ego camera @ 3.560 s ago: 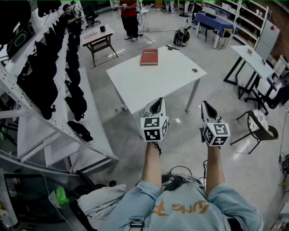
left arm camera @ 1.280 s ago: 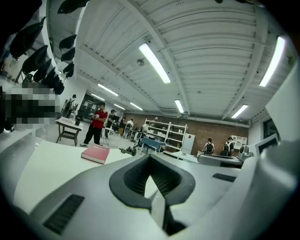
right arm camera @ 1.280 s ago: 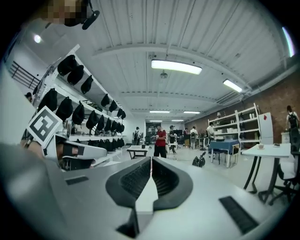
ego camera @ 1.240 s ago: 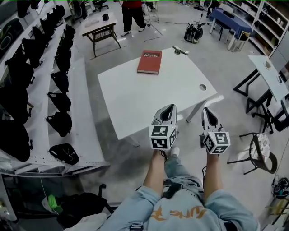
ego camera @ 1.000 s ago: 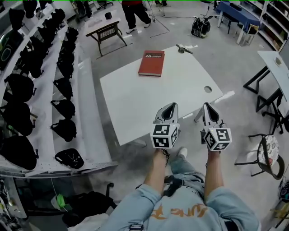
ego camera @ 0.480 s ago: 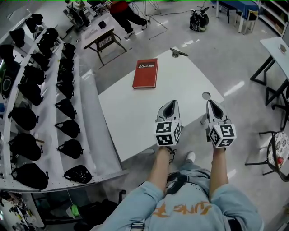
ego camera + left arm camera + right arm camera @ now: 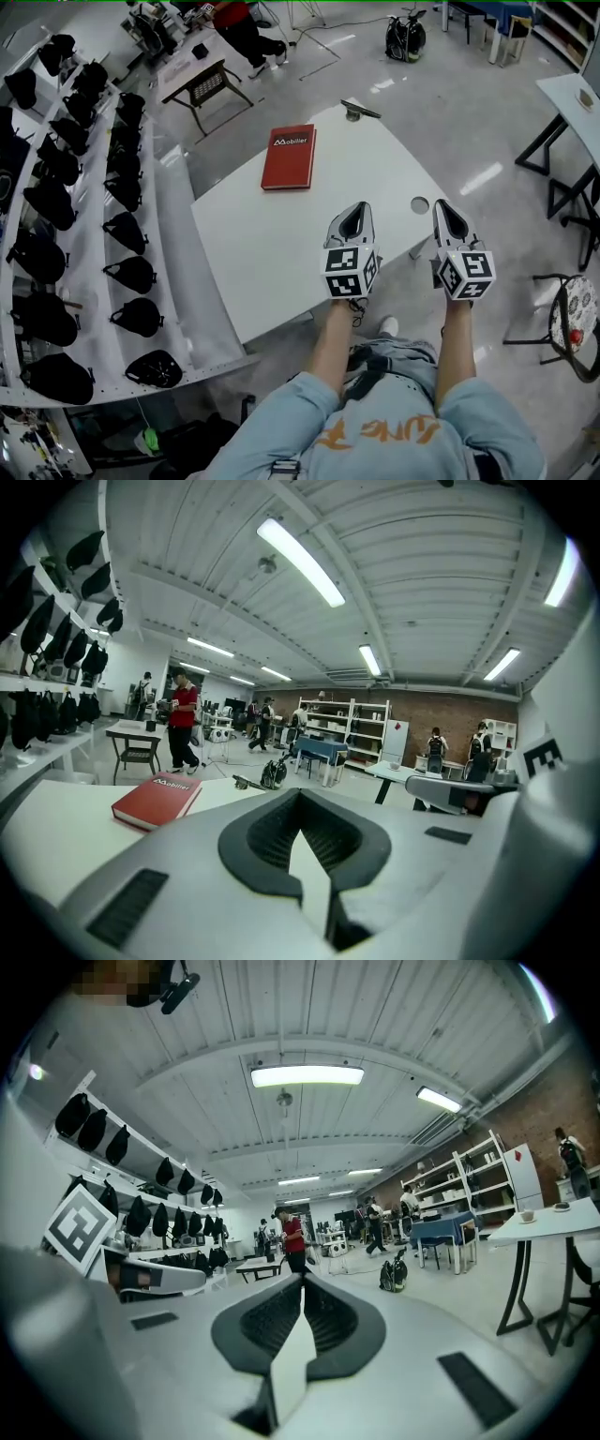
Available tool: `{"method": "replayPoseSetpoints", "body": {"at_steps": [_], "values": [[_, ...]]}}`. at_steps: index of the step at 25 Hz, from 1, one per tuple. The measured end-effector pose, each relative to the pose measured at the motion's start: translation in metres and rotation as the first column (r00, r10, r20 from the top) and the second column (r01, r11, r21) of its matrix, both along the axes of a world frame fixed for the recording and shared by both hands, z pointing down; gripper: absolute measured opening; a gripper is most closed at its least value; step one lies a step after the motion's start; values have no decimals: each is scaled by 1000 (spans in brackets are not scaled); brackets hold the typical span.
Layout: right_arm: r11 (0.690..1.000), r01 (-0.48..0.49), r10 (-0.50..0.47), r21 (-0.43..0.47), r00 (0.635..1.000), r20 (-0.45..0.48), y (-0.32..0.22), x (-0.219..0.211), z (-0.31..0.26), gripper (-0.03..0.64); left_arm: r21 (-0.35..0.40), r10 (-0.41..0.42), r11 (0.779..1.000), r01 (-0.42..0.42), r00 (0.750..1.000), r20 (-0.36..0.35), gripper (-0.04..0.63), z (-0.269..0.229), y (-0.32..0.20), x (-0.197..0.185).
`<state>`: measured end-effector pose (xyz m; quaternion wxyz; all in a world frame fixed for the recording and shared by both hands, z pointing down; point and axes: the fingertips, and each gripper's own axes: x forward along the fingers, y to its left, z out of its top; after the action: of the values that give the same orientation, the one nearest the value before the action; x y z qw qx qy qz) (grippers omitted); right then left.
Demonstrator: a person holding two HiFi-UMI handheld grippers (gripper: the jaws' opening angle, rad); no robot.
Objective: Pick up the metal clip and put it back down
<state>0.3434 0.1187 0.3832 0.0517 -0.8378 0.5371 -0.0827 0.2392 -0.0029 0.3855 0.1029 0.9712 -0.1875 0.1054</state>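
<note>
The metal clip (image 7: 359,110) lies at the far edge of the white table (image 7: 272,244), small and dark; in the left gripper view the clip (image 7: 246,783) shows far ahead. A red book (image 7: 289,156) rests on the table to the clip's left. My left gripper (image 7: 352,218) hovers over the table's near part, shut and holding nothing. My right gripper (image 7: 450,217) hangs level with it at the table's right corner, also shut and holding nothing. Both are well short of the clip. The left gripper (image 7: 300,794) and the right gripper (image 7: 303,1280) show their pads meeting at the tips.
A round cable hole (image 7: 419,204) sits in the table near my right gripper. Shelves with black bags (image 7: 103,187) run along the left. A stool (image 7: 572,328) and another white table (image 7: 574,98) stand at the right. A person stands by a small table (image 7: 202,80) far off.
I have walked up to the table: it has come nearer and both grippers, earlier over the floor, now hang over its near side. Both stay shut.
</note>
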Motion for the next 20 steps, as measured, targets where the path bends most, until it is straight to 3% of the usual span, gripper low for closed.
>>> {"method": "replayPoseSetpoints", "body": {"at_steps": [8,13,20], "values": [[996,83,-83,-24,997,-2,-31,-17,6,31,-37,-119,992,118,993,-4,9,6,-37,-32],[994,98,-98,-38,995,-2,-46,-19,11,31,-42,-124,991,124,992,1,9,13,-50,-32],[995,82,-84,-55,996,-41,-59,6,7,31,-60,-112,992,111,993,-21,9,13,-58,-4]]}}
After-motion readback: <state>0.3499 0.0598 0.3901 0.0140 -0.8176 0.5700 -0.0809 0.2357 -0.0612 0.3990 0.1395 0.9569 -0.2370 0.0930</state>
